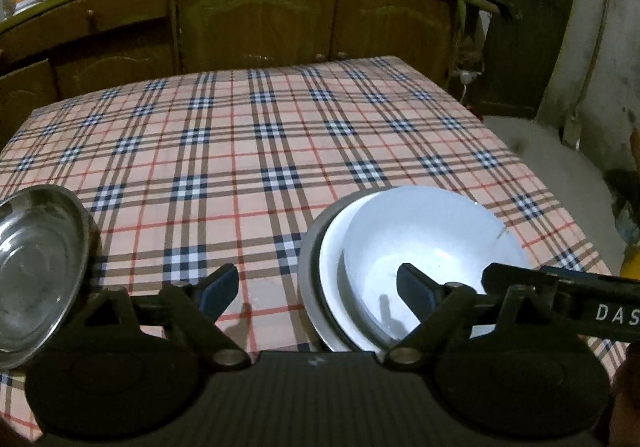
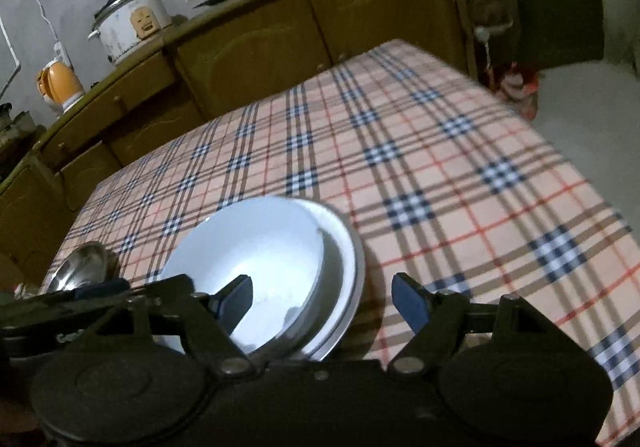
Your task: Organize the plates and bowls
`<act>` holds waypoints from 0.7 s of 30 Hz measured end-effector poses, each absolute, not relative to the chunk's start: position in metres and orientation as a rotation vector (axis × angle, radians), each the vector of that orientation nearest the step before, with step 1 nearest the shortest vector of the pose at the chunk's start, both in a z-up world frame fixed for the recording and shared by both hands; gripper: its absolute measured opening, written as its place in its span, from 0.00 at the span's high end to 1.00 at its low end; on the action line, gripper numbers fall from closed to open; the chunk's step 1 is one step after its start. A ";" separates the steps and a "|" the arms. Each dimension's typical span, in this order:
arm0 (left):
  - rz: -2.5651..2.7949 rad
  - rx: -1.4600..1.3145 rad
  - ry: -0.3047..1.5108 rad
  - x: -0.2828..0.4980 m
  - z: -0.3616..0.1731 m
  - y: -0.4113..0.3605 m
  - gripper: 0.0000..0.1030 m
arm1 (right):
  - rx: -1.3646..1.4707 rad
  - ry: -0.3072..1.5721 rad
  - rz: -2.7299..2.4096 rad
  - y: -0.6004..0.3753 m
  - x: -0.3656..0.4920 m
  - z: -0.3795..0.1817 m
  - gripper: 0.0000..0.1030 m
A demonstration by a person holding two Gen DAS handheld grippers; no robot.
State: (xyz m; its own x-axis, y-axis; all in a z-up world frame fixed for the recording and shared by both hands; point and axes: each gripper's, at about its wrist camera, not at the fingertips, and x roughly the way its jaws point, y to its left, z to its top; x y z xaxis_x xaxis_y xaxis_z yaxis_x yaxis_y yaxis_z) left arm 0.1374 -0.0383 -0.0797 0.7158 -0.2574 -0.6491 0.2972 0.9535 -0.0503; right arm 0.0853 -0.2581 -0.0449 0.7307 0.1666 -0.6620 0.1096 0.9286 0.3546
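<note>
white bowl (image 1: 424, 243), silver steel bowl (image 1: 36, 271), pink plaid tablecloth (image 1: 256, 151)

Two low views sharing white bowl (image 1: 432, 247)

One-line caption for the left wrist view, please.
Open left gripper hovers over plaid tablecloth between a steel bowl and a white bowl stacked on plates.

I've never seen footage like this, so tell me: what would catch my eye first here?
Probably the white bowl, nested in a stack of plates on the plaid tablecloth, near the table's front edge. A shiny steel bowl sits off to its left. In the foreground, each gripper's dark, blue-padded fingers spread wide open.
</note>
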 end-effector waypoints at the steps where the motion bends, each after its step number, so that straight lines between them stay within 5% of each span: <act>1: -0.307 0.062 0.714 0.139 -0.081 -0.039 0.14 | 0.400 0.759 0.034 -0.259 0.086 -0.046 0.12; 16: -0.339 0.120 0.768 0.162 -0.101 -0.049 0.17 | 0.493 0.828 0.060 -0.266 0.113 -0.069 0.14; 18: -0.357 0.124 0.767 0.165 -0.104 -0.051 0.16 | 0.508 0.839 0.065 -0.266 0.117 -0.074 0.17; 21: -0.383 0.101 0.764 0.171 -0.106 -0.052 0.18 | 0.531 0.870 0.087 -0.265 0.123 -0.084 0.34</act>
State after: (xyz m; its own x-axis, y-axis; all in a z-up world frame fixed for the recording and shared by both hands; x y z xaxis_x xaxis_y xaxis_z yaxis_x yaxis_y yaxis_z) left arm 0.1708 -0.0519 -0.1059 0.6570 -0.3009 -0.6912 0.3737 0.9263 -0.0481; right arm 0.1225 -0.2650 -0.0840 0.6503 0.2841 -0.7046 0.1386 0.8675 0.4777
